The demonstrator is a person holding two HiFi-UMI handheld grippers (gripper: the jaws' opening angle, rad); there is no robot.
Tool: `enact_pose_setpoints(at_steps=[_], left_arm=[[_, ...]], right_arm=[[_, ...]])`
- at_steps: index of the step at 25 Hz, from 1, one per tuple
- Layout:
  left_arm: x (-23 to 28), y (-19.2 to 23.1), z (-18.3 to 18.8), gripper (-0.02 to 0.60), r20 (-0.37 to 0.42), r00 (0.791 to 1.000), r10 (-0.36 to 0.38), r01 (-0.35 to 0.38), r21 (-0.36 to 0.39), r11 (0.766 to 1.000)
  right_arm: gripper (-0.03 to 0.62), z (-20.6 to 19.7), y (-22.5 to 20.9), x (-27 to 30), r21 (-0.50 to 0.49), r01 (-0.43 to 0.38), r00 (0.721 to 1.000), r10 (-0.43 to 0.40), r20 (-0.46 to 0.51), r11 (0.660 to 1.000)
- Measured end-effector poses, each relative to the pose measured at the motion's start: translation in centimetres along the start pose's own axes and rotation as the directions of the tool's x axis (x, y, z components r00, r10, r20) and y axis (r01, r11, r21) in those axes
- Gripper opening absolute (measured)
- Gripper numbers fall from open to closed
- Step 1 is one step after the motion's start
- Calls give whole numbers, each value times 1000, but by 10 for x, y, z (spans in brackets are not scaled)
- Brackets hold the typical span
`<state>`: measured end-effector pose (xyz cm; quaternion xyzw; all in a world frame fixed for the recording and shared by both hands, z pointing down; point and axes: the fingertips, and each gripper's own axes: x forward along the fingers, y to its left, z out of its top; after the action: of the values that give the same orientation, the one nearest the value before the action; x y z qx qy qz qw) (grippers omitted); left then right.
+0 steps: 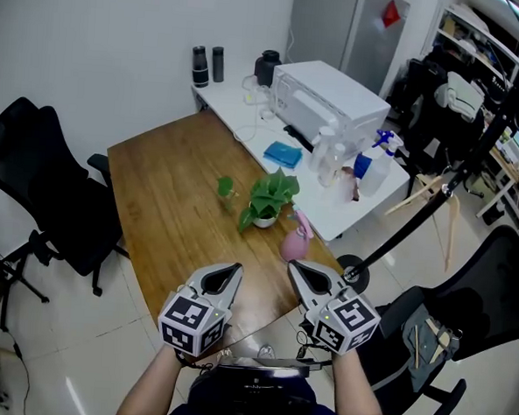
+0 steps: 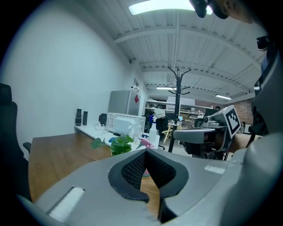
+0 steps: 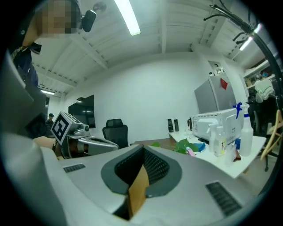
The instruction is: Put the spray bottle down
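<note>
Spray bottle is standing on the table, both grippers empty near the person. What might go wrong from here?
The pink bottle stands close to the wooden table's edge, just ahead of the right gripper; a stray swing might knock it off. It also stands right beside the plant, so if it tips that way it may hit it.

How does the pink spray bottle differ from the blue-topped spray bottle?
The pink spray bottle is pink all over and squat; the blue-topped spray bottle has a pale body and looks taller. The pink one stands on the wooden table beside the plant; the blue-topped one stands on the white table. Both stand upright.
</note>
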<state>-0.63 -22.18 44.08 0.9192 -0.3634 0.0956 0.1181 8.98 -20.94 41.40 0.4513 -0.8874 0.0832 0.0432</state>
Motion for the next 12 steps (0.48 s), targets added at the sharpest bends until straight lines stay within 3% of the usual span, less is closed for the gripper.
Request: enact_pose_setpoints(at_steps=[12], left_arm=[[-1,-3,2,6,7,1000,-2,2,0,1000]], right_arm=[[3,-2,6,1,-6,1,1000,-1,-8,1000]])
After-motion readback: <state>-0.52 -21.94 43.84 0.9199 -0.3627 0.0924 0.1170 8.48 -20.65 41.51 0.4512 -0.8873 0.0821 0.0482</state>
